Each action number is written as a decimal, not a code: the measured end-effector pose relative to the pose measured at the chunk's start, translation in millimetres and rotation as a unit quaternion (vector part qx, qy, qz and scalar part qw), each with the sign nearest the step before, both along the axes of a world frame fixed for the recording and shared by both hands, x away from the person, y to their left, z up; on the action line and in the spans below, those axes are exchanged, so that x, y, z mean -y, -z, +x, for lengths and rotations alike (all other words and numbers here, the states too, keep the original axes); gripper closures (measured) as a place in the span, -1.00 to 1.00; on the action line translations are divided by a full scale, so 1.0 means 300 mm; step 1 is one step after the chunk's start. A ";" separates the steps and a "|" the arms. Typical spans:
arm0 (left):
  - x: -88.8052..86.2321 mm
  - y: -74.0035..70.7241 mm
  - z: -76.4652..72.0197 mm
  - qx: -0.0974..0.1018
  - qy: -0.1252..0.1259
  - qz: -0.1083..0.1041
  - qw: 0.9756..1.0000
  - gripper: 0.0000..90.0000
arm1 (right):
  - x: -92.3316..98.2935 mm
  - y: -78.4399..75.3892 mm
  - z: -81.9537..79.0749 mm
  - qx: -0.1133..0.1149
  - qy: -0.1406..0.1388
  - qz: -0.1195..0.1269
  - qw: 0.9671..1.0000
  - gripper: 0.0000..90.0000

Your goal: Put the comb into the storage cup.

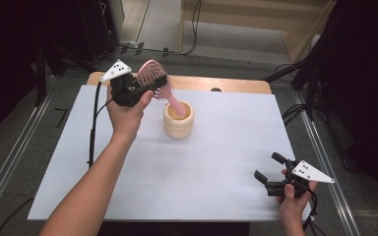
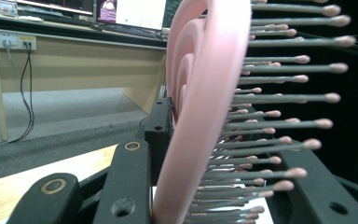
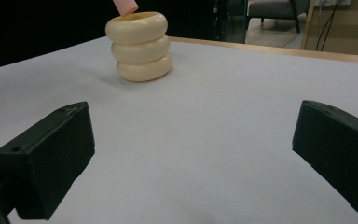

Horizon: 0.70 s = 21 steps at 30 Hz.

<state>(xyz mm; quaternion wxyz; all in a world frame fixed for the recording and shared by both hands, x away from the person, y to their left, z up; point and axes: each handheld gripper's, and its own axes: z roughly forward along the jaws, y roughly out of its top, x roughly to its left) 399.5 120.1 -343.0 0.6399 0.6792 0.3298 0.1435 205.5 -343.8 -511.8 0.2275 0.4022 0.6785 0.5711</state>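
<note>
Pink hairbrush [image 1: 153, 78] held tilted above the far middle of the table [image 1: 226, 147], head up and to the left, handle slanting down with its tip at the mouth of the cream ribbed holder [image 1: 179, 119]; from the right gripper view the handle end [image 3: 125, 6] sits just over the rim, not clearly inside. Left gripper [image 1: 145, 87] is clamped on the brush head: in its own view one jaw presses the smooth back, the other sits among the bristles [image 2: 279, 123]. Risks, as judged: grip through bristles is soft, so the brush may pivot or slip; handle comes in at a slant and could catch the rim and tip the light-looking holder, which nothing steadies. Right gripper [image 1: 270, 178] rests at the near right corner, jaws wide apart and empty, well apart from holder and brush.
</note>
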 end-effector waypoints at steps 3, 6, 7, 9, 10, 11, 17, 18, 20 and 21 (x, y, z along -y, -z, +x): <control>0.006 0.008 0.005 -0.002 -0.002 0.004 1.000 0.42 | 0.001 0.000 0.000 -0.001 -0.001 0.000 1.000 -1.00; 0.010 0.017 0.011 -0.003 -0.004 0.007 1.000 0.42 | 0.002 0.000 0.000 -0.001 -0.002 0.002 1.000 -1.00; 0.011 0.020 0.013 -0.004 -0.004 0.006 1.000 0.42 | 0.002 0.000 0.000 -0.001 -0.002 0.002 1.000 -1.00; 0.012 0.028 0.016 -0.004 -0.004 0.006 1.000 0.42 | 0.002 0.000 0.000 -0.001 -0.002 0.002 1.000 -1.00; 0.014 0.031 0.016 -0.005 -0.004 0.007 1.000 0.42 | 0.002 0.000 0.000 -0.001 -0.002 0.002 1.000 -1.00; 0.015 0.036 0.018 -0.006 -0.004 0.008 1.000 0.42 | 0.002 0.000 0.000 -0.001 -0.002 0.002 1.000 -1.00; 0.019 0.063 0.026 -0.013 -0.006 0.015 1.000 0.42 | 0.004 0.001 0.000 -0.001 -0.001 0.003 1.000 -1.00; 0.021 0.067 0.027 -0.014 -0.006 0.014 1.000 0.42 | 0.005 0.001 0.000 0.000 -0.001 0.003 1.000 -1.00; 0.022 0.074 0.029 -0.017 -0.006 0.016 1.000 0.42 | 0.006 0.001 0.000 -0.001 -0.001 0.004 1.000 -1.00; 0.023 0.079 0.029 -0.017 -0.006 0.016 1.000 0.42 | 0.006 0.001 0.000 -0.001 -0.001 0.005 1.000 -1.00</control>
